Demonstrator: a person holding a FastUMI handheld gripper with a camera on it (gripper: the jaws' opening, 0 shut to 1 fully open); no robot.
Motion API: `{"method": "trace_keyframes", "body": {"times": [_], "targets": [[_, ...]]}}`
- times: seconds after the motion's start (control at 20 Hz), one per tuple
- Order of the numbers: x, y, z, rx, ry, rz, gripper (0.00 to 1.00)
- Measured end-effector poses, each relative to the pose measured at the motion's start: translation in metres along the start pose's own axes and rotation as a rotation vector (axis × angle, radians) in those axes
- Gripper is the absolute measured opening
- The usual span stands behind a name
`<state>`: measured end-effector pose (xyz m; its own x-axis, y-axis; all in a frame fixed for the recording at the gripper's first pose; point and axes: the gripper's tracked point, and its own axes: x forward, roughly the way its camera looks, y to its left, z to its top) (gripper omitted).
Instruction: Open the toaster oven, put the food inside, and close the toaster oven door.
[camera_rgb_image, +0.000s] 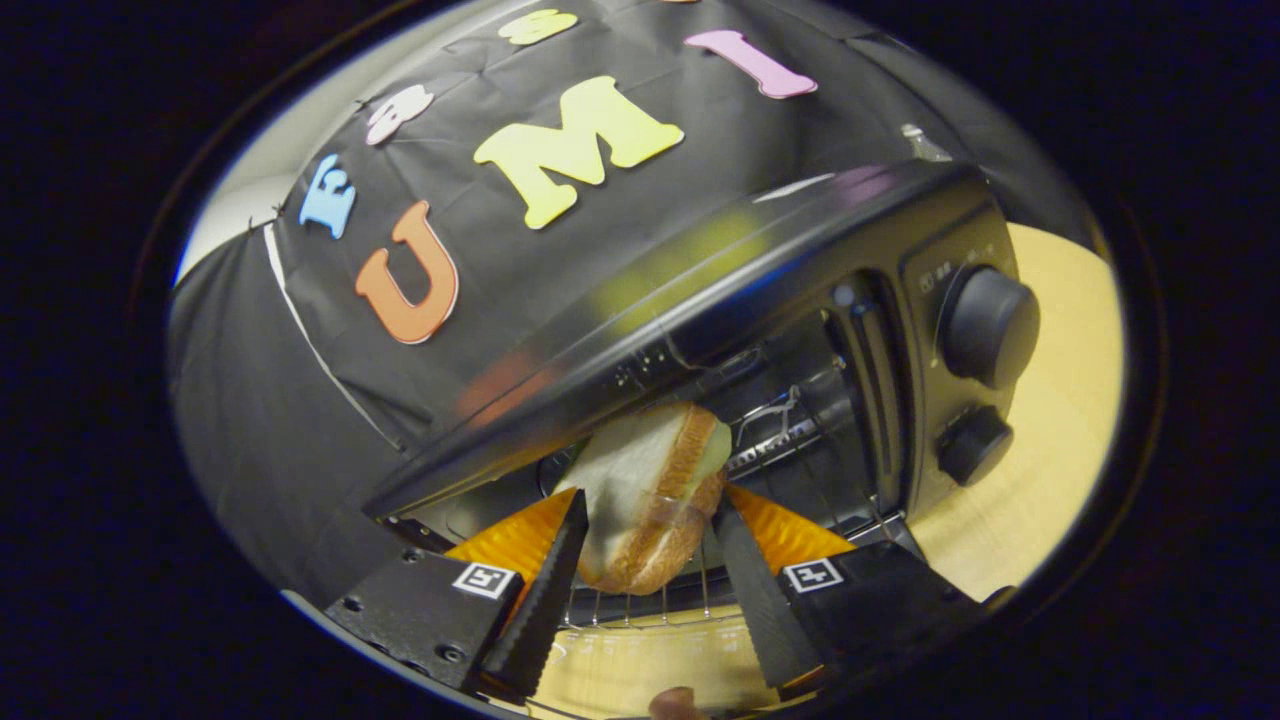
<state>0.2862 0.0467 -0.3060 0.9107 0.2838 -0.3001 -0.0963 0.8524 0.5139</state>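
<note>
So the gripper (650, 520) had a sandwich (650, 495) clamped between its two fingers, one finger pressing on each side of it. It looked like two slices of bread with browned crusts and something pale green peeking out at the top edge, though I couldn't really tell what the filling was. The whole view was tilted, so everything leaned over quite a bit.

The sandwich sat right at the mouth of the toaster oven (760, 300), which was black and already open. The far end of the sandwich reached just under the top edge of the opening, and the near end was over the front of the wire rack (640, 605). More of the rack showed inside the oven to the right of the sandwich, along with some metal bits I couldn't make out clearly.

The door (640, 665) was folded down flat beneath the fingers, its glass picking up a yellowish reflection. On the oven's control panel, right of the opening, were two round black knobs: a bigger one (990, 325) above and a smaller one (975, 445) below it. The oven stood on a light wooden table (1060, 420), which showed beyond the panel. A rounded bit of what might have been a fingertip showed just below the door.
</note>
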Motion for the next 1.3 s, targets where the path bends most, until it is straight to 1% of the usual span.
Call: {"method": "trace_keyframes", "body": {"times": [0.1,0.25,0.4,0.55,0.65,0.8,0.85,0.9,0.95,1.0,1.15,1.2,1.3], "targets": [[-0.004,-0.008,0.007,-0.068,-0.023,-0.056,0.86],[-0.016,-0.006,0.009,-0.156,-0.026,-0.065,0.90],[-0.038,-0.007,0.019,-0.252,-0.076,-0.097,0.93],[-0.067,-0.003,0.024,-0.352,-0.121,-0.100,0.93],[-0.084,-0.003,0.020,-0.372,-0.131,-0.117,0.94],[-0.110,-0.003,0.009,-0.438,-0.144,-0.116,0.95],[-0.119,-0.003,0.004,-0.451,-0.140,-0.112,0.96],[-0.124,-0.002,-0.007,-0.451,-0.119,-0.095,0.99],[-0.129,0.000,-0.018,-0.441,-0.079,-0.063,1.00],[-0.134,-0.001,-0.033,-0.431,-0.034,-0.052,1.00],[-0.156,-0.016,-0.069,-0.434,0.114,-0.087,1.00],[-0.162,-0.014,-0.081,-0.440,0.166,-0.079,1.00],[-0.174,-0.010,-0.099,-0.444,0.227,-0.076,1.00]]}}
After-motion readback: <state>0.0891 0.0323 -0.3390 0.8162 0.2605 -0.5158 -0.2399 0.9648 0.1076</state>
